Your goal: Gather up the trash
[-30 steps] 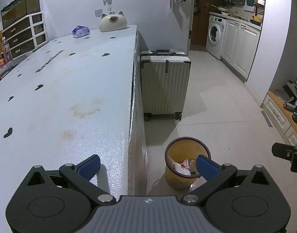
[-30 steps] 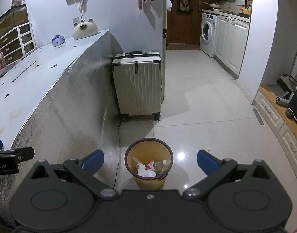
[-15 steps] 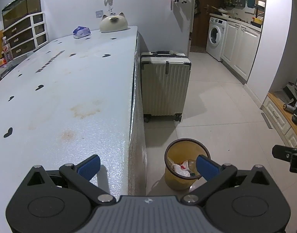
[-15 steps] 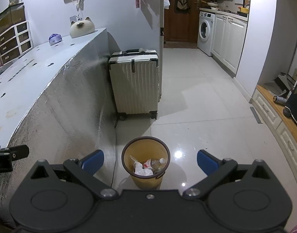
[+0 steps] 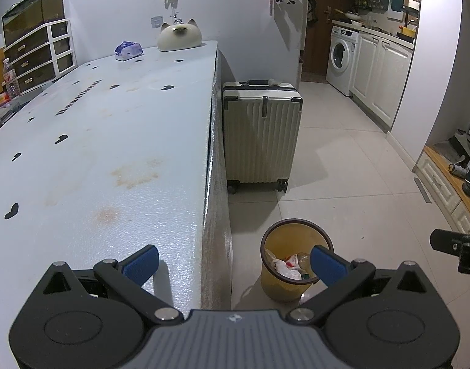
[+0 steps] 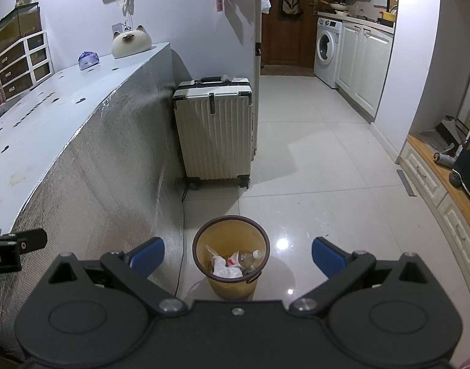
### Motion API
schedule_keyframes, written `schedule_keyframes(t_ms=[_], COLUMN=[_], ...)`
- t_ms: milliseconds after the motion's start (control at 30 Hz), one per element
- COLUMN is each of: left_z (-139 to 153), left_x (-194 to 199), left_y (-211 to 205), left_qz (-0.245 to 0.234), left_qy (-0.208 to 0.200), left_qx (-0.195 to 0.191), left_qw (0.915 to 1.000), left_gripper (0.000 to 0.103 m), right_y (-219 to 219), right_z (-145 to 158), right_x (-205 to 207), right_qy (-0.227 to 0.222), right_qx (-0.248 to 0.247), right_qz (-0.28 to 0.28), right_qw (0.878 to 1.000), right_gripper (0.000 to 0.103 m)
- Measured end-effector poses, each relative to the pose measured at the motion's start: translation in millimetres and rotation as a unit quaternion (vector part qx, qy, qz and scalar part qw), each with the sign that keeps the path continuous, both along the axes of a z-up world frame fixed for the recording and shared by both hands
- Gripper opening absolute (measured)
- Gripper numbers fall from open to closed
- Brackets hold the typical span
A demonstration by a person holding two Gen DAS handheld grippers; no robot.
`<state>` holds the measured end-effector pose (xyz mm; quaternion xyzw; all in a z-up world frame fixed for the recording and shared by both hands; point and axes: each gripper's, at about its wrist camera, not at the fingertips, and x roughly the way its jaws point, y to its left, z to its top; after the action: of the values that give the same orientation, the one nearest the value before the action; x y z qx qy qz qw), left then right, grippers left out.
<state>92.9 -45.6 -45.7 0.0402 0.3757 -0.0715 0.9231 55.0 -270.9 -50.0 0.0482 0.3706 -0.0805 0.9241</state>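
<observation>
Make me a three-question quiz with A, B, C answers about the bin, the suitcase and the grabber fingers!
1. Where does the round yellow plastic trash bin stand?
A. On the table
B. On the floor beside the long pale blue table
C. Inside the washing machine

2. What colour is the ribbed hard-shell suitcase?
A. Red
B. Green
C. Cream-white with dark trim

3. How are the right gripper and its fingers?
A. Spread apart, holding nothing
B. Shut on a bottle
C. Shut on a tissue

Answers: 1 B, the bin sits on the tiles next to the table's silvery side. 2 C, its shell is pale with dark corners and handle. 3 A, the blue fingers stand wide apart with only the bin seen between them; a clear plastic bottle and crumpled white paper lie inside the bin.
</observation>
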Motion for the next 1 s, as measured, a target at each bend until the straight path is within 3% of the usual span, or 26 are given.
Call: schedule_keyframes(t_ms=[1000], left_z=[-0.3], left_x=[2.0], left_y=[-3.8], left_qz=[-0.002], left_qy=[0.002], left_qx=[-0.002], left_qw=[1.0000], left_gripper=[0.103], right_y=[-1.4], right_z=[-3.8], right_x=[1.3], right_qy=[0.004], right_qx=[0.001], right_qz=[0.001], right_qw=[1.000], right_gripper=[0.103])
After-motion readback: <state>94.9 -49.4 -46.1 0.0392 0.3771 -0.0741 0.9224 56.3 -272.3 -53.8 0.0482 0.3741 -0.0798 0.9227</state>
